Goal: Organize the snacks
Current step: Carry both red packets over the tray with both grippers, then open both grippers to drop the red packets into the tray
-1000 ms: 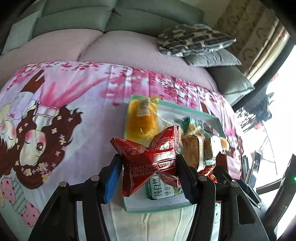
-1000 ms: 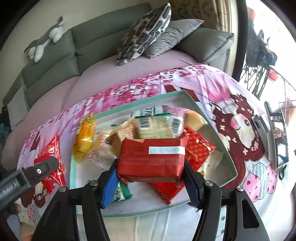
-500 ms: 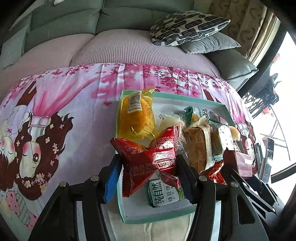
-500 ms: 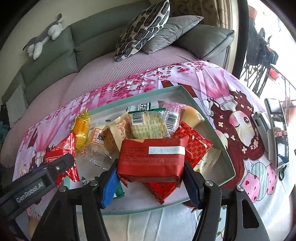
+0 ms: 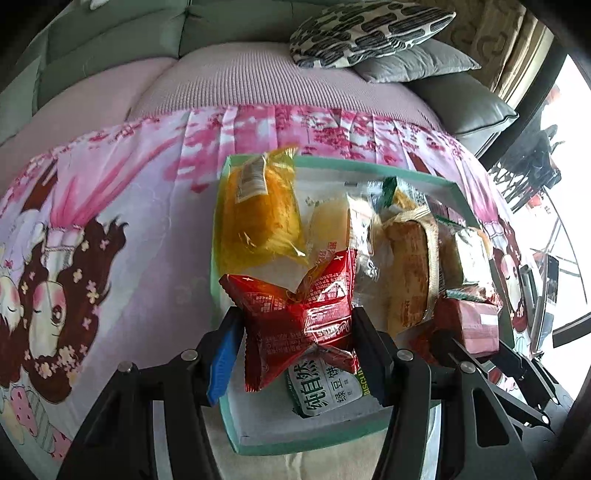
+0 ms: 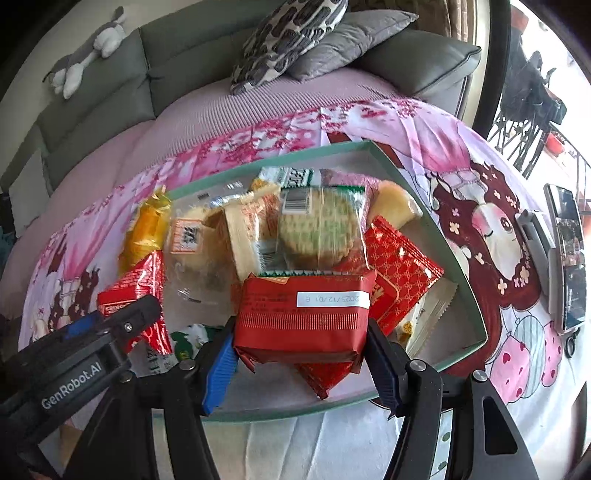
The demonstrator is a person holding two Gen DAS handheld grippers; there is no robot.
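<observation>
Sitting on a pink cartoon-print cloth is a shallow green-rimmed tray; cloth covers a tabletop pushed up to a grey-green sofa with a lilac seat cover. Patterned pillow and grey pillow lie at the sofa's right end, plush toy on the backrest. Bright window and dark railing off the right side. Phone lies on the cloth near the tabletop's right edge.

Tray is crowded: orange bun pack along its left edge, clear-wrapped cake beside it, tan pastry pack mid-tray, round green-trim biscuit pack toward the far side, red patterned packet on the right, green-and-white biscuit pack at the near edge.

Left claw is clamped on a crumpled red foil packet, held above the tray's near-left corner. Right claw is clamped on a flat red wrapped bar with a white date label, held over the tray's near edge. Each claw shows in the other's view, so they are close side by side.

Bare tray floor only at the near-left corner and a strip along the far right wall. Open cloth left of the tray; right side tighter, phone between tray and edge.
</observation>
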